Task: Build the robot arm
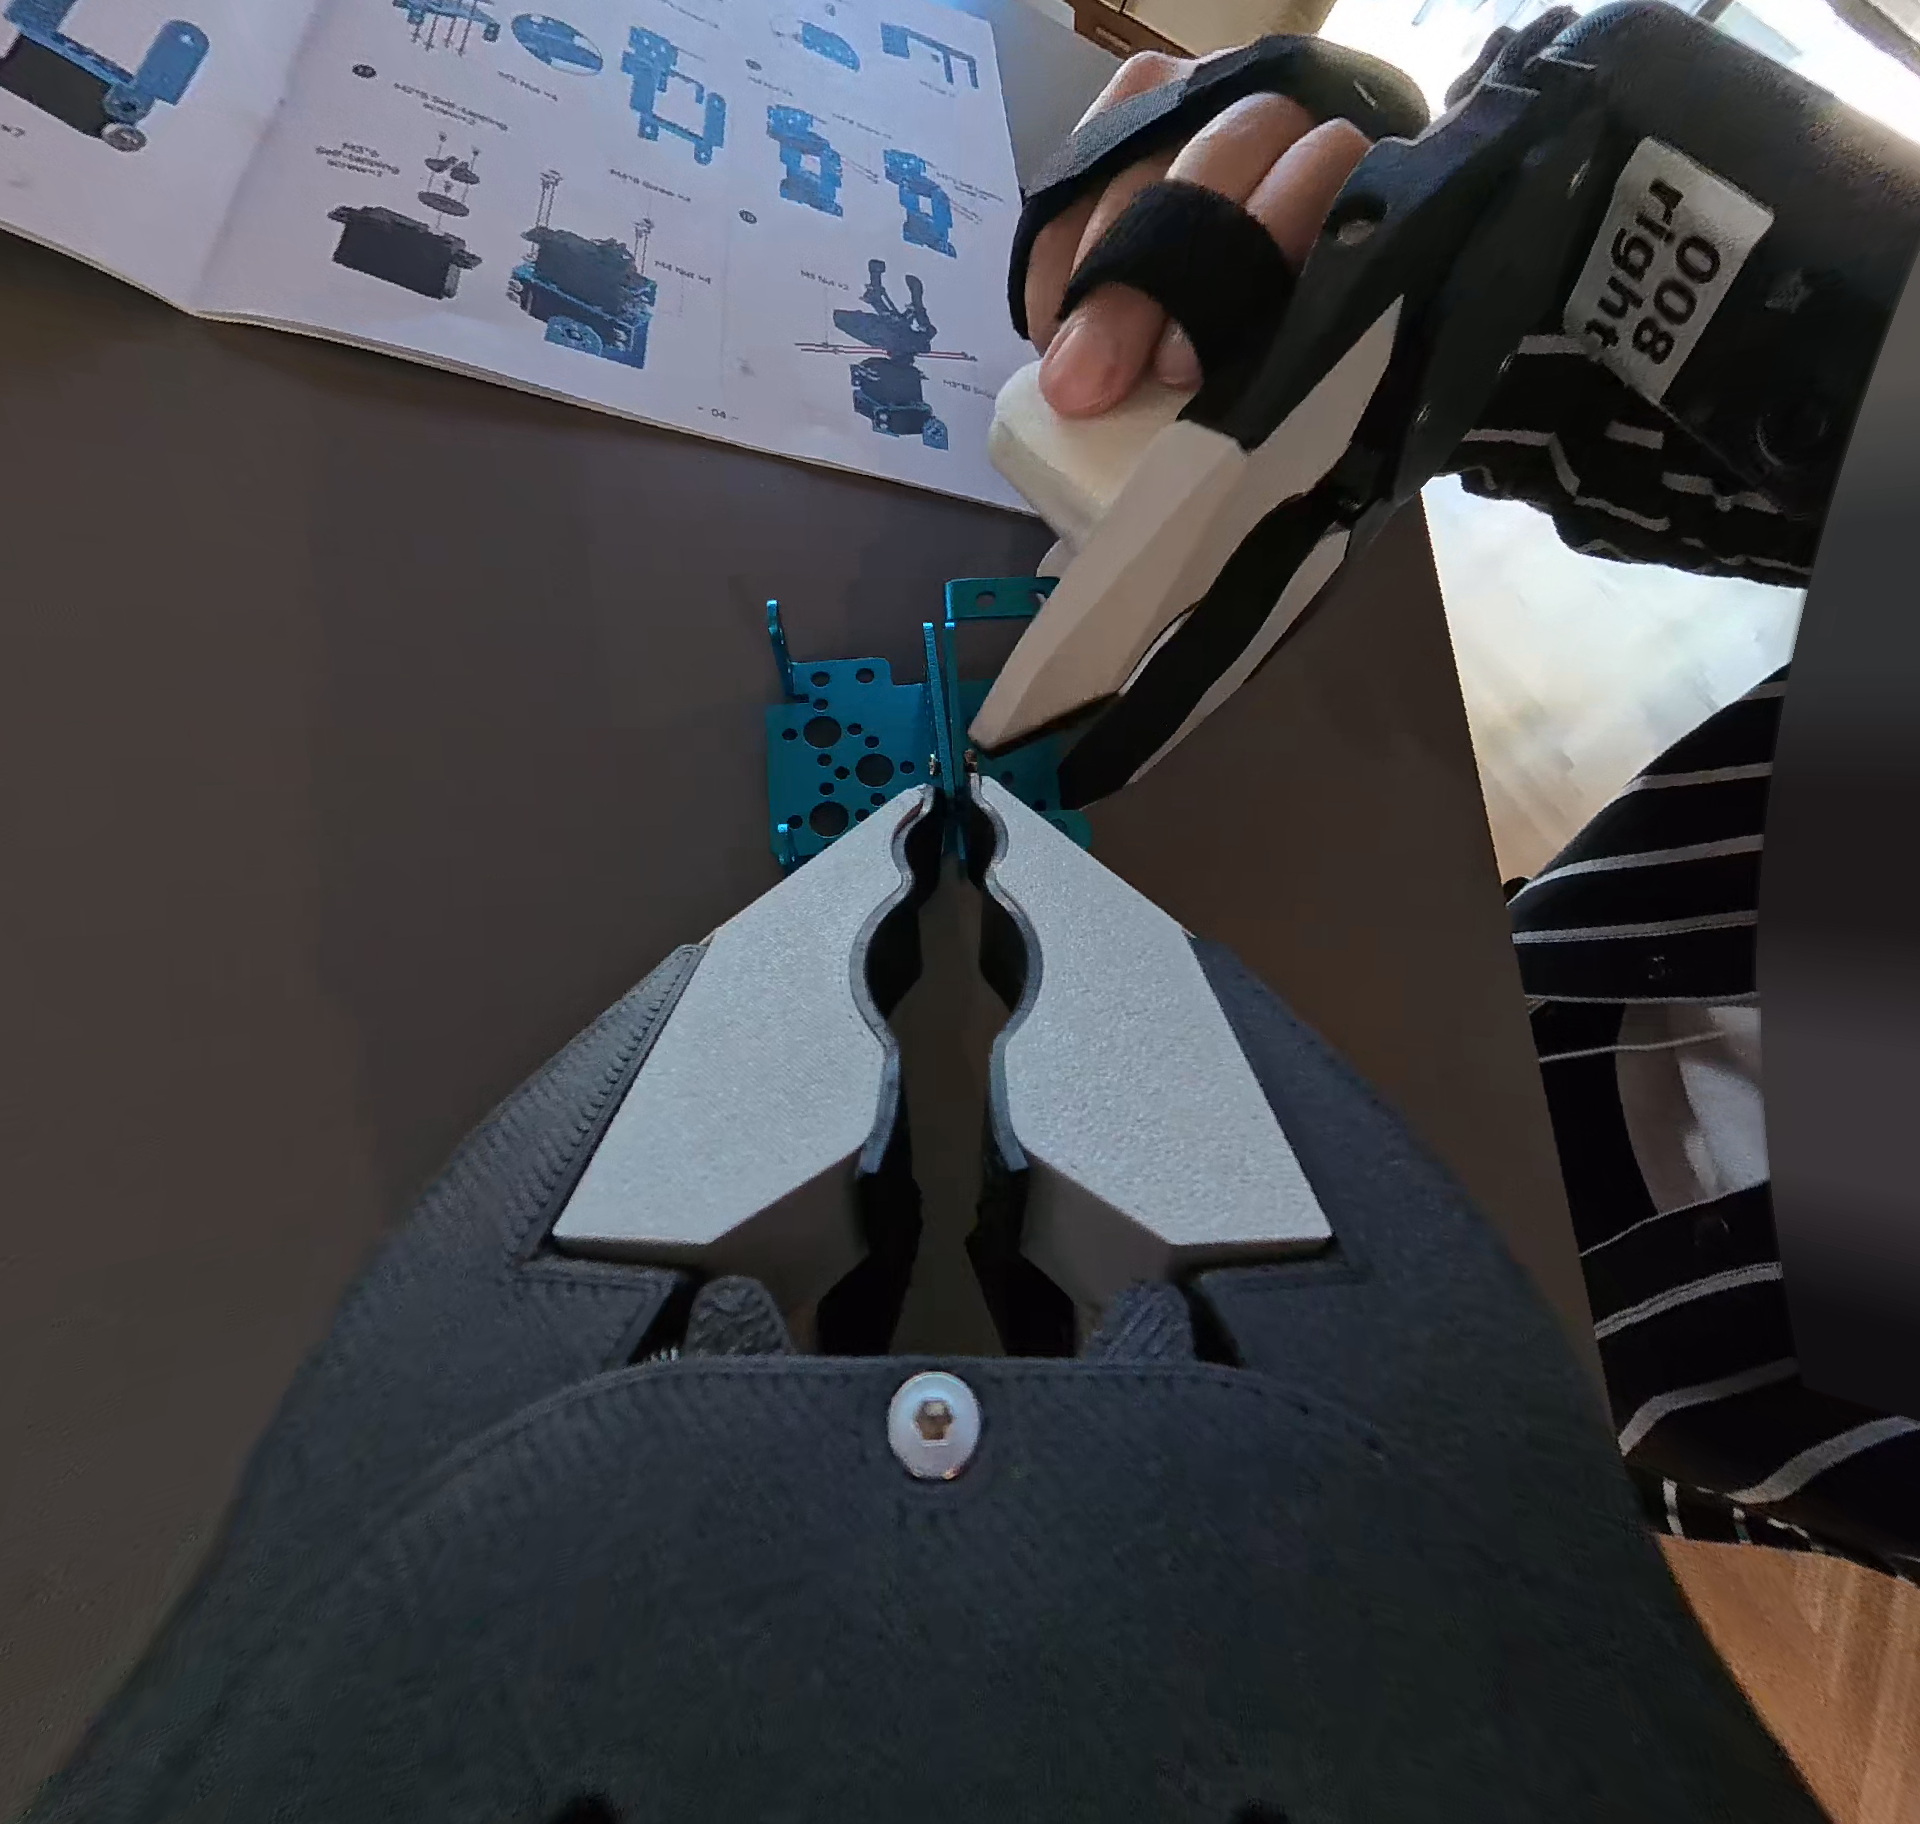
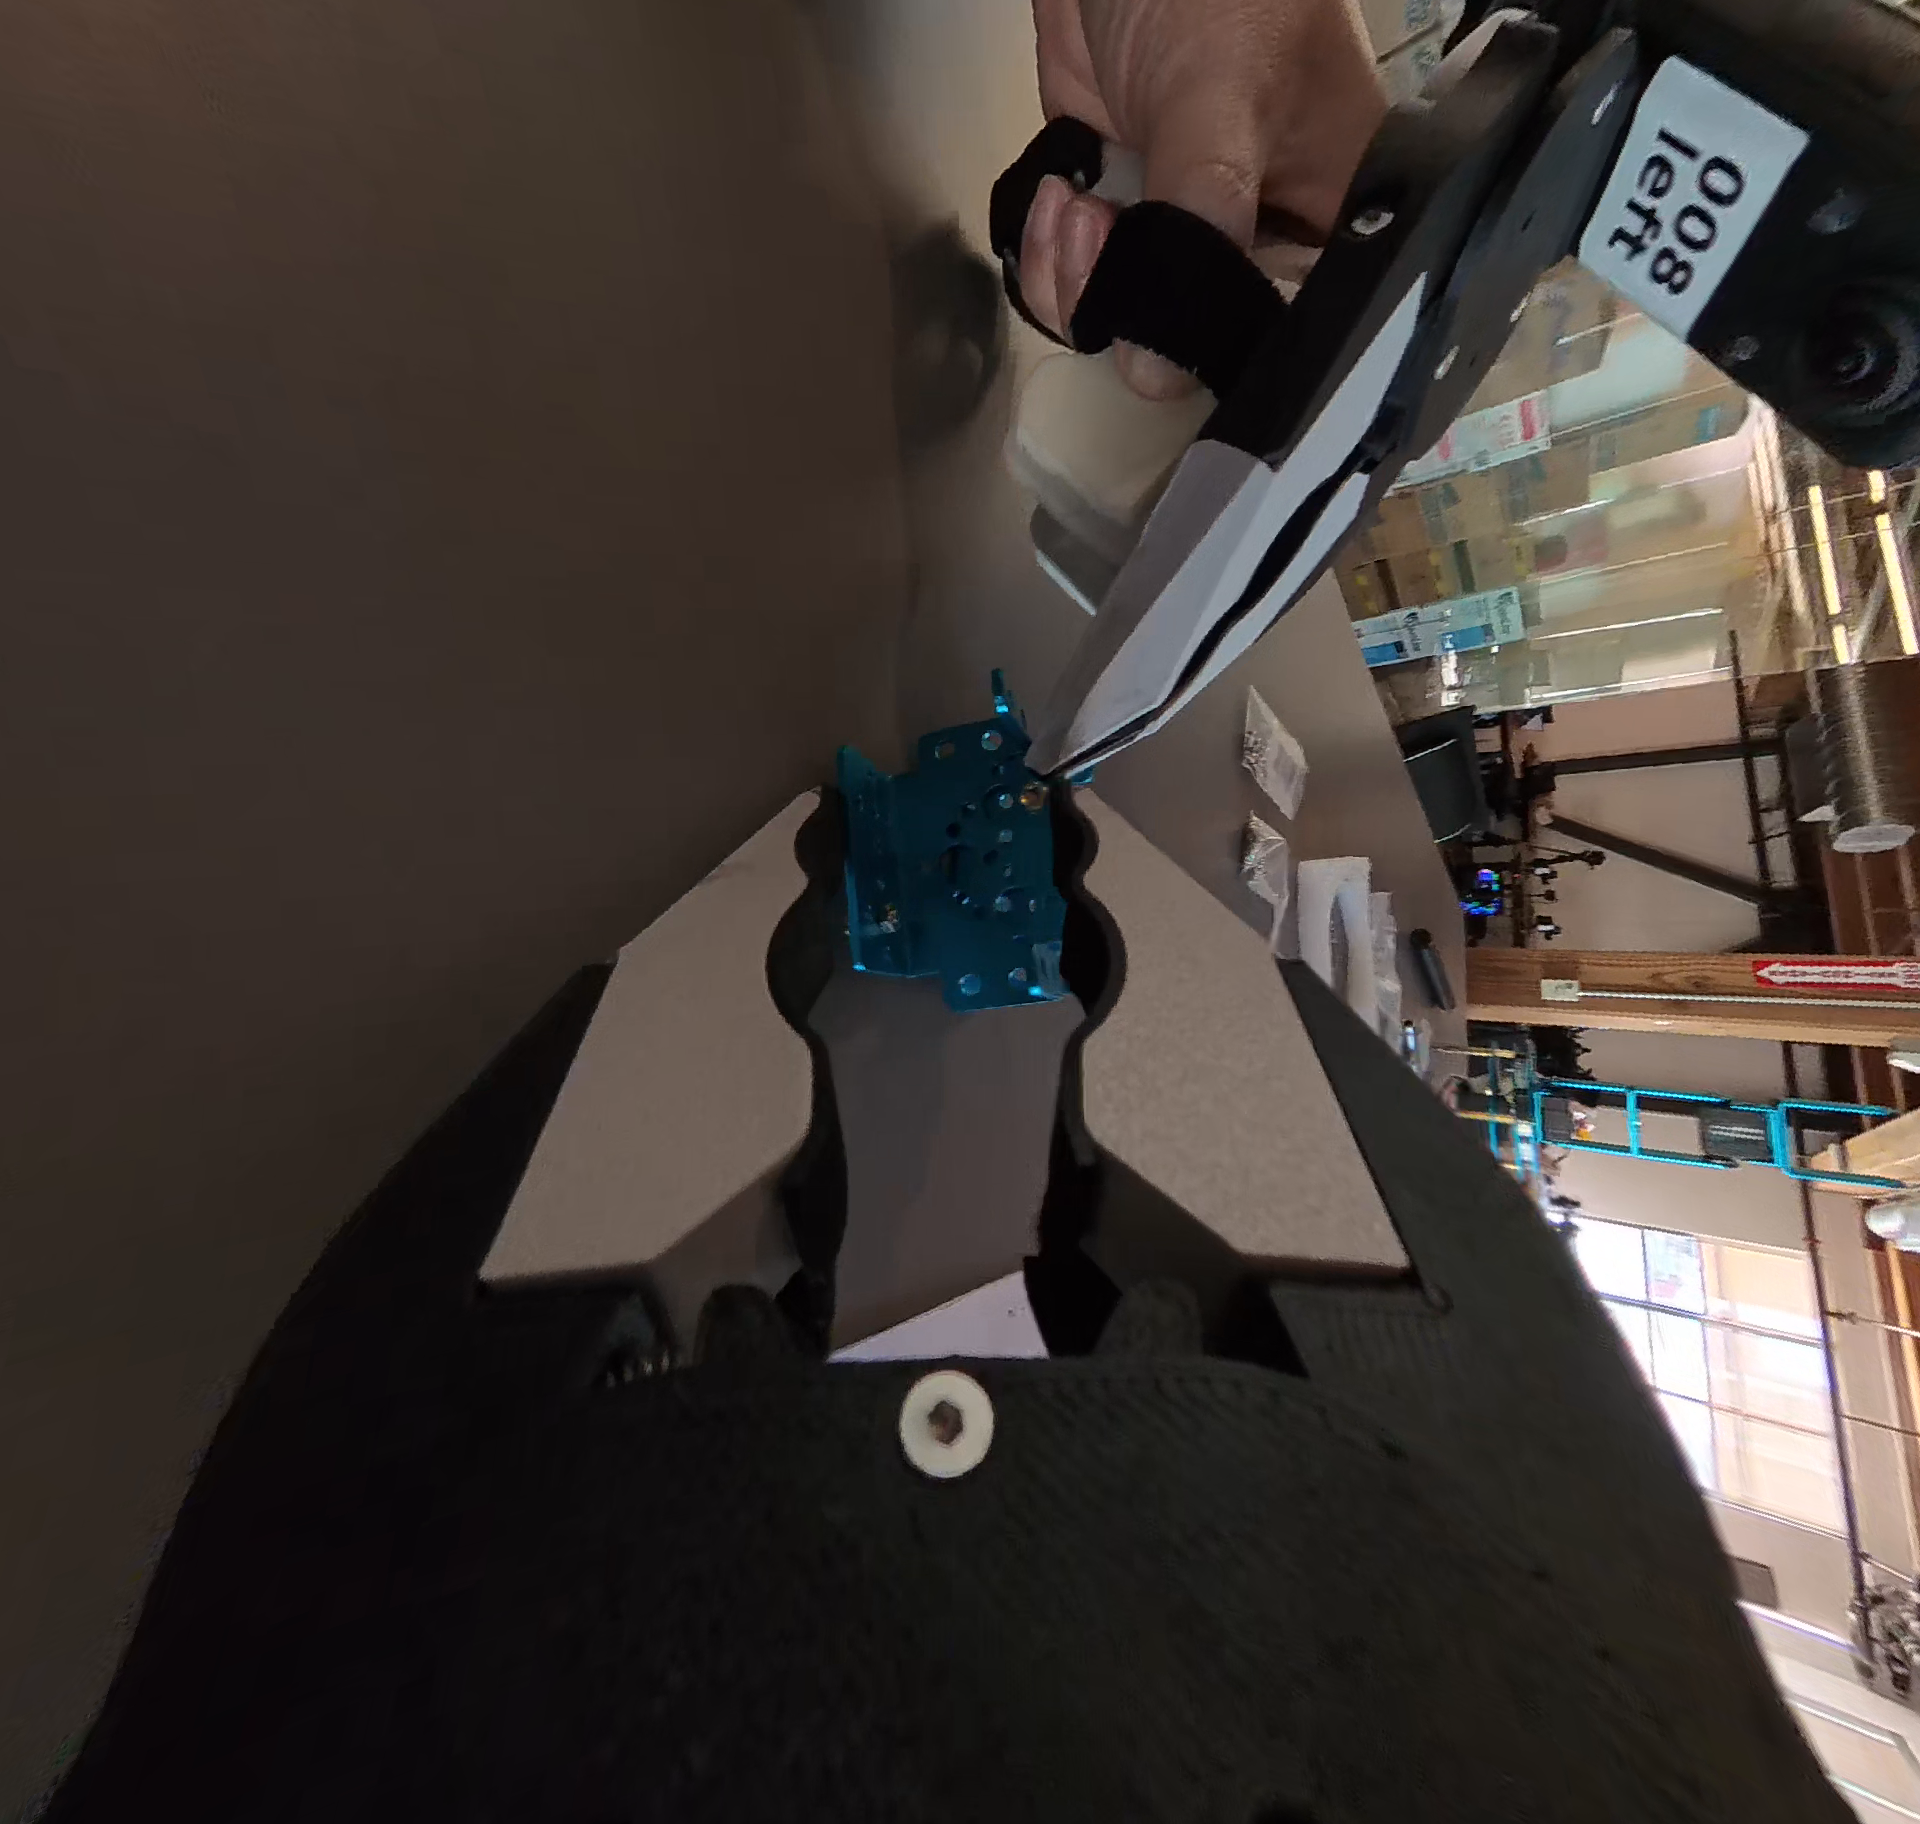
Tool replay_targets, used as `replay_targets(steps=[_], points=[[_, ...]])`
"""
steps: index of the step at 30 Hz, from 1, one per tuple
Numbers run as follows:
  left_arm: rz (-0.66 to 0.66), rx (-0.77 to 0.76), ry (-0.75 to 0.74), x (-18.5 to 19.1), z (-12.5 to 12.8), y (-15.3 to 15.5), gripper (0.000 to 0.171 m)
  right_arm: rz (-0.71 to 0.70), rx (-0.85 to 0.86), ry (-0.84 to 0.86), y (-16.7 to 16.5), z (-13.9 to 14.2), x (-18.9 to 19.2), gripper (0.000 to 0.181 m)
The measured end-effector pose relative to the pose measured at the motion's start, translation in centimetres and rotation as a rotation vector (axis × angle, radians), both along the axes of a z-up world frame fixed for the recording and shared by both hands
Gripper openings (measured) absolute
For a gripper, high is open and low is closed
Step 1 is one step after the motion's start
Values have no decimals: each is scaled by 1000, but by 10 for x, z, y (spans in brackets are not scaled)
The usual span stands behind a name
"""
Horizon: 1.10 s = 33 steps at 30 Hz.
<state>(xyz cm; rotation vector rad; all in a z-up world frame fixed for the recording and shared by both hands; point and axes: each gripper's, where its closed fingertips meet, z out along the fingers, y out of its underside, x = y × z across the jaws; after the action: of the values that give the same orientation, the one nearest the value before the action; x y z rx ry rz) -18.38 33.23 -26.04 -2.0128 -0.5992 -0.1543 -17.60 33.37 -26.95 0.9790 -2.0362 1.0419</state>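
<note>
A blue metal bracket (image 1: pixel 831 756) with many round holes and upright flanges sits just above the dark table (image 1: pixel 364 735). My left gripper (image 1: pixel 956 795) is shut on the thin edge of one upright flange, beside a small brass fastener. My right gripper (image 2: pixel 951 803) comes in from the right with its jaws spread wide, and the bracket (image 2: pixel 956 891) fills the gap between them. In the left wrist view the right gripper (image 1: pixel 1034 766) has its tips on the bracket's right part. In the right wrist view the left gripper (image 2: pixel 1044 766) pinches the bracket's top corner.
An open instruction sheet (image 1: pixel 520 164) with blue part drawings lies at the far left. The table edge (image 1: pixel 1455 735) runs close on the right, by a striped sleeve (image 1: pixel 1662 943). Small bags of hardware (image 2: pixel 1273 756) and a white foam piece (image 2: pixel 1340 901) lie farther along the table. Both grippers' tips are close together, under 4 cm apart.
</note>
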Motion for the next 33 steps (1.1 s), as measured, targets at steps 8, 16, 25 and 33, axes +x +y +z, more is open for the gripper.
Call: replay_targets(steps=[8,16,25,33], points=[[-1,-3,3,0,0,0,3,-14,12,-45,0,-1,-1,42],[12,-6,7,-2,0,-1,3,-20,85,-17,5,-12,0,15],[6,-3,2,-1,0,0,3,-15,8,32,0,1,-2,42],[8,-4,3,-1,0,0,3,-32,26,-24,1,-2,-2,37]])
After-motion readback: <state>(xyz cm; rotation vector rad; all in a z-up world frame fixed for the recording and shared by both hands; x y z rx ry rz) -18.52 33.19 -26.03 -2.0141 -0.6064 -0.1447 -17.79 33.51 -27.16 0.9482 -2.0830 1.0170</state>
